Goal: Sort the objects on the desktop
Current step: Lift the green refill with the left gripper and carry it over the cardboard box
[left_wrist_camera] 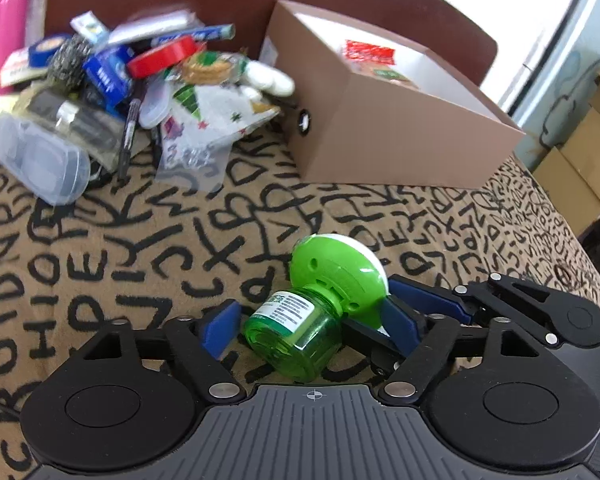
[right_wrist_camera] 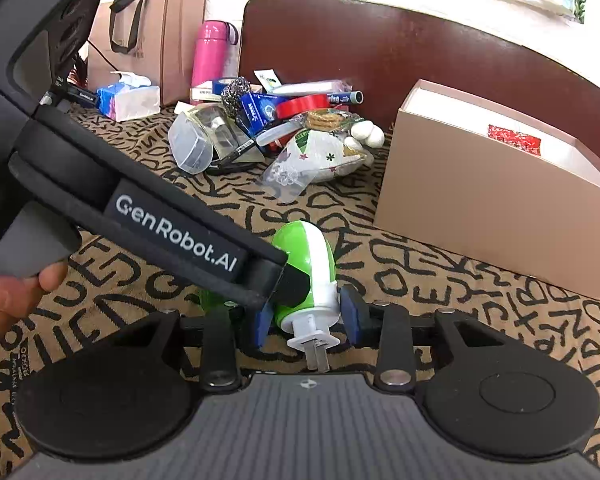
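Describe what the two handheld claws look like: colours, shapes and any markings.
Both claws share one build: two round black discs either side of a ribbed grey housing with a small crosshair mark, black linkage bars with silver rivets, and blue pads on the fingers. The left claw also shows from the right wrist view as a black body printed "GenRobot.AI" in white, with a grey handle. The right claw matches.

The right hand-held gripper [right_wrist_camera: 306,322] is clamping the green-and-white plastic plug-in vaporizer [right_wrist_camera: 312,276] above the letter-patterned bench [right_wrist_camera: 440,280], near the tan cardboard box [right_wrist_camera: 492,208].

Green-white mosquito repellent [left_wrist_camera: 324,292]; tan cloth [left_wrist_camera: 140,248], black letters; brown box [left_wrist_camera: 380,136]; pink flask [right_wrist_camera: 209,54].
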`<state>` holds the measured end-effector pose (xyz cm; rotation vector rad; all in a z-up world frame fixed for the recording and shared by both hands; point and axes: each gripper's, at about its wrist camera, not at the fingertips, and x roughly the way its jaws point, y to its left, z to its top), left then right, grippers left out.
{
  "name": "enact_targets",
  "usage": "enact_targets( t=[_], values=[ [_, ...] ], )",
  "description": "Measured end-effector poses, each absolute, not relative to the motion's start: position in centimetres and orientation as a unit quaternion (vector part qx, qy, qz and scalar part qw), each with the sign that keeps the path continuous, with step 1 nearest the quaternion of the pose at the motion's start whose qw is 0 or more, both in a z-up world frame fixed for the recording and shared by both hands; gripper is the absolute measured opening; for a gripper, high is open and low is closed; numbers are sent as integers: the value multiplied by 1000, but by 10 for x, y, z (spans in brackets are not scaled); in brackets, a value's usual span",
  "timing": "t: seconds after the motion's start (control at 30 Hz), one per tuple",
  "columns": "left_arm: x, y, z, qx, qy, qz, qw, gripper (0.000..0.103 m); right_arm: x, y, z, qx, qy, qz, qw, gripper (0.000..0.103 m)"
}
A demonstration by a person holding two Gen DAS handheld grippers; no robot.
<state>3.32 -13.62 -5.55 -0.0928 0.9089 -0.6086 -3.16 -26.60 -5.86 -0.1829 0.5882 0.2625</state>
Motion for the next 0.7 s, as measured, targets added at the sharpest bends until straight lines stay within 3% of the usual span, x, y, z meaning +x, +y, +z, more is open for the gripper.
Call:
enact_targets(
  t=[0.1,0.37,0.7],
  values=[
    [38,-136,-61,-58,444,-296,844,81,-28,-269,-62,-80,293,131,944,43],
    [40,-148,-49,-36,431,-294,853,74,-24,-275,-59,-69,289,126,947,42],
    [55,-187,10,-14,345,-328,879,74,-15,-306,-8,-79,208,83,972,42]
  ],
)
